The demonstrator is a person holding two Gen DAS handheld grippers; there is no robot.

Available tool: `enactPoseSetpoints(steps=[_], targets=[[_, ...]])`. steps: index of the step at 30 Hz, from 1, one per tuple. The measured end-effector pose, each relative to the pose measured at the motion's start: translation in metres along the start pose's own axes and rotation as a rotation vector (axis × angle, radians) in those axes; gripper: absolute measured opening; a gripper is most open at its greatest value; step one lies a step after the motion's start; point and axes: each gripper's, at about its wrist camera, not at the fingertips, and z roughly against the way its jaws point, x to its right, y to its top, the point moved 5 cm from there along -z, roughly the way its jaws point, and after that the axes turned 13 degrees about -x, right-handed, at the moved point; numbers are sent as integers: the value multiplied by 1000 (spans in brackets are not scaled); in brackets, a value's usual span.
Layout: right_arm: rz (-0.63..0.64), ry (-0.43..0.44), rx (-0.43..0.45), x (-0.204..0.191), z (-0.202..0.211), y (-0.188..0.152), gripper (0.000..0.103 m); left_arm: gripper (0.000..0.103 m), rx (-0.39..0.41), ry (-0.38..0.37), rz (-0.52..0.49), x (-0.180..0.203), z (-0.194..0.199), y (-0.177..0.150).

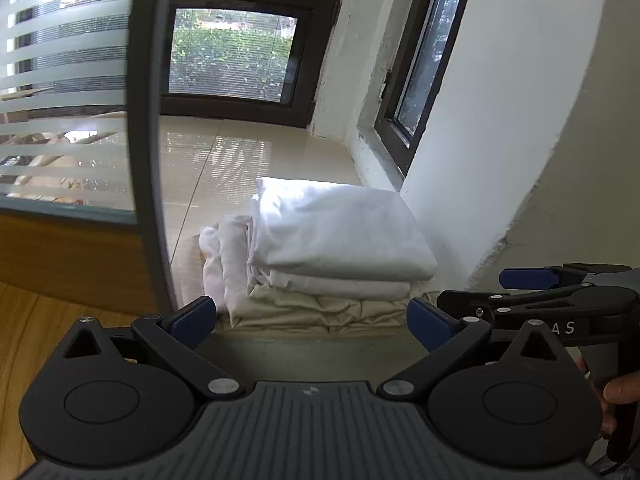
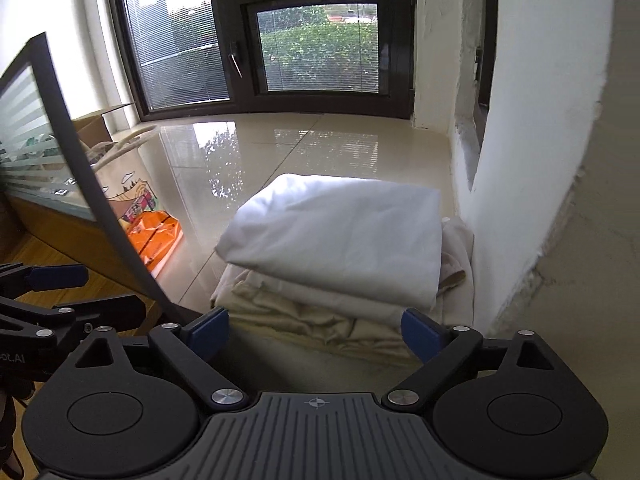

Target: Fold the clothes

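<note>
A stack of folded cloths lies on the tiled floor by the white wall. A folded white cloth (image 1: 340,228) (image 2: 344,236) lies on top, with cream cloth (image 1: 320,312) (image 2: 316,324) beneath it. My left gripper (image 1: 312,320) is open and empty, just short of the stack's near edge. My right gripper (image 2: 316,330) is open and empty, also just in front of the stack. The right gripper shows at the right edge of the left wrist view (image 1: 560,292). The left gripper shows at the left edge of the right wrist view (image 2: 52,292).
A glass partition with frosted stripes (image 1: 68,100) (image 2: 28,128) and a dark frame stands left, on a wooden base. An orange bag (image 2: 156,236) and a printed tote bag (image 2: 128,192) lie behind it. A white wall corner (image 1: 500,160) (image 2: 540,140) stands right. Dark-framed windows (image 2: 320,48) are ahead.
</note>
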Motion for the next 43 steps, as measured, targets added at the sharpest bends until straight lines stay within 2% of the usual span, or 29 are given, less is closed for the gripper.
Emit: enactPoseSetpoints(steps=[7,11,18,25,30,36,39,43], targets=[[-23,-26,15,-27,39,-51,103,102,51,68,16,-5,55,-51],[-27,-37,16,-44,62,-80,103,102,85,105,21,-7,86,-79],[-26,-57,7,-70,91,-123,103,102,37,120,3,1,124,-127],[-53,-64,6,-84,109,-155,103,102,-47,103,-17,7,140,-165],[-72,-74,5,-92,115,-172,103,102,-58,115,-11,3,145,-179],[-77,-102,39,-94,127,-183,103,102,2,186,29,-2,152,-180],[-82,-106,66,-93,135,-184,103,102,32,192,22,-1,154,-181],[-101,-149,87,-88,140,-187,103,102,14,193,15,-1,153,-181]])
